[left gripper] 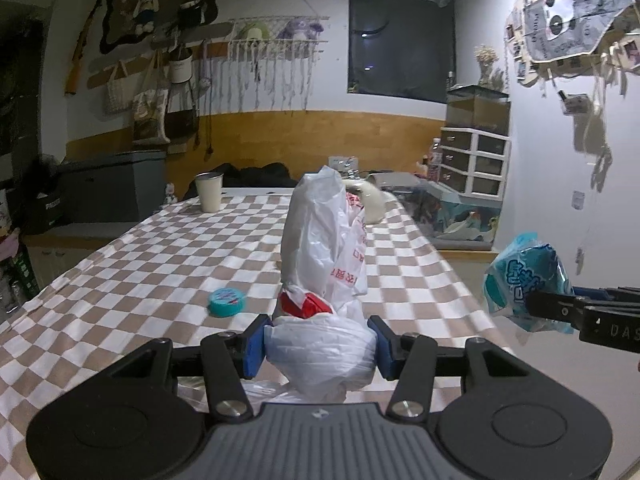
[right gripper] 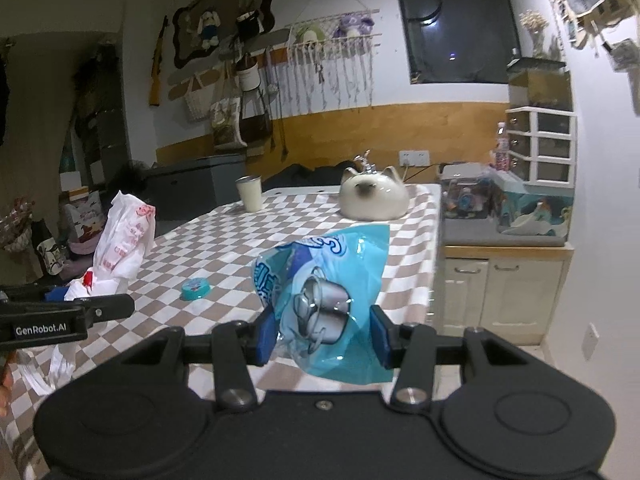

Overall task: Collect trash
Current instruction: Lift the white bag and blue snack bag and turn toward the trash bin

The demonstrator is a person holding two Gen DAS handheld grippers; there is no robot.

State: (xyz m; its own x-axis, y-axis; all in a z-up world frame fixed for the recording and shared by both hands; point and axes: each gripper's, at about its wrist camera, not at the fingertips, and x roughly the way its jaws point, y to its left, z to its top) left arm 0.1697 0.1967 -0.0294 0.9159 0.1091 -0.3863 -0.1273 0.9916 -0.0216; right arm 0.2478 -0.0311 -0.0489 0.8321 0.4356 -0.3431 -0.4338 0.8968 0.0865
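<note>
On the left, the left tool (left gripper: 320, 344) is clamped on the bunched lower part of a white plastic bag (left gripper: 320, 248); its blue pads press in on both sides of the crumpled plastic. The bag stands tall above the jaws, long axis roughly upright, with red print down one side and a scrap of red wrapper (left gripper: 306, 306) tucked at its neck. It hangs over the near part of the checkered worktop (left gripper: 140, 280).

Further along the worktop, a small teal lid (left gripper: 227, 301) lies flat, left of the bag and apart from both tools. It looks like the piece not yet collected, and the left tool is the nearer one, though both tools are full.

On the right, the right tool (right gripper: 324, 336) is closed on a crumpled blue wrapper (right gripper: 324, 292), shiny film printed with metal pots. The wrapper is held off the worktop's right edge, just right of the bag and level with it. I judge the coming move turns on carrying the wrapper leftward to the bag's mouth, which is not clearly open here.

At the far end stand a pale cup (right gripper: 250, 194) and a cat-shaped ornament (right gripper: 374, 196).
</note>
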